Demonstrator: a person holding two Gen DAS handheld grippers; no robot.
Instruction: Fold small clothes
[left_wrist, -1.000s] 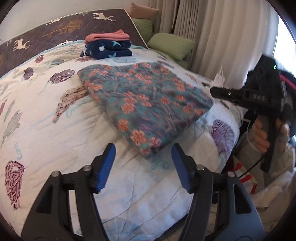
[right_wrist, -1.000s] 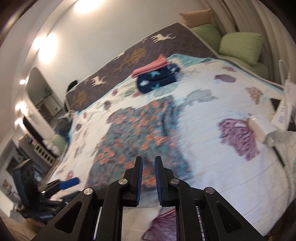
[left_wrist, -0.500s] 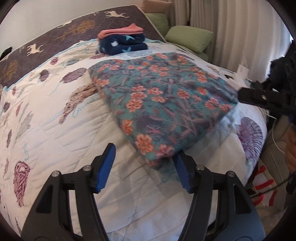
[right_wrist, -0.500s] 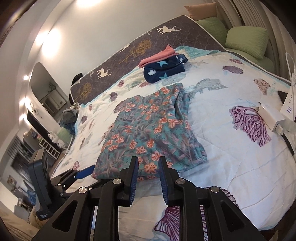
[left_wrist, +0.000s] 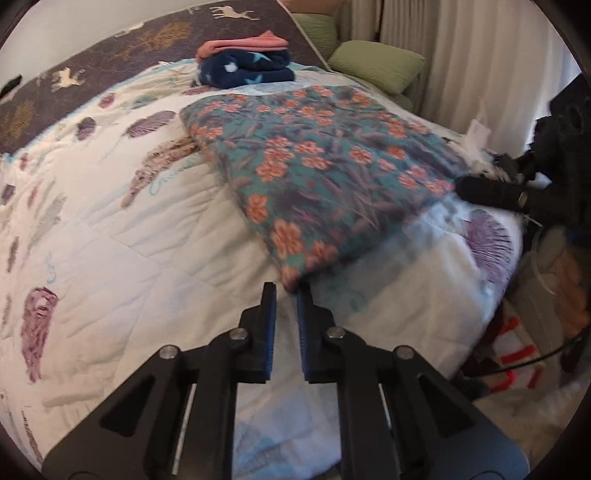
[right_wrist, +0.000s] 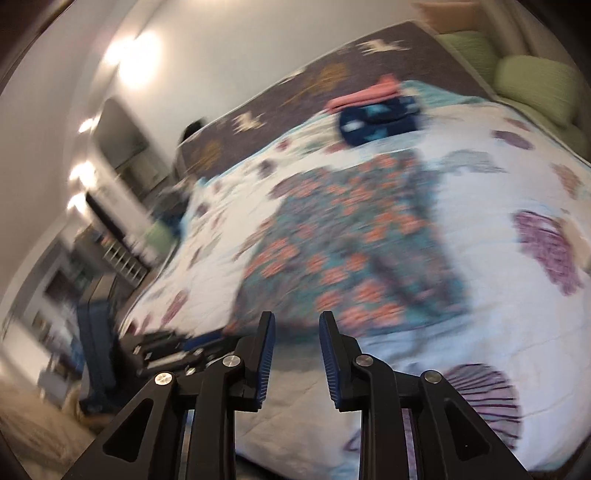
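**Left corner pinched, right corner not yet taken**

Brought the left claw (left_wrist: 285, 295) closing onto the cloth (left_wrist: 325, 166) at its nearest corner; caught that corner between the tips, pads almost together. Found the rest of the cloth spread ahead and to the right of that claw, folded flat on the quilt (left_wrist: 147, 258). Read its near edge as running from the pinched corner off rightward to the corner by the other claw, and its long axis as lying about along that edge. Noted a stack (left_wrist: 243, 62) of folded clothes far beyond, well apart from the cloth.

Held the right claw (right_wrist: 297, 321) with jaws apart and opening, nothing between them. Placed the cloth's edge just ahead of its tips and a little to the right, near but not reached; could not tell the exact gap through the blur.

Judged the fold to hinge on that near edge: both end corners to be lifted together and carried away from the claws, over the cloth toward its far edge. Reckoned the left hand the nearer, already on its corner, with the right needing to go forward and shut on its own. Feared a skewed fold if lifted one-sided.
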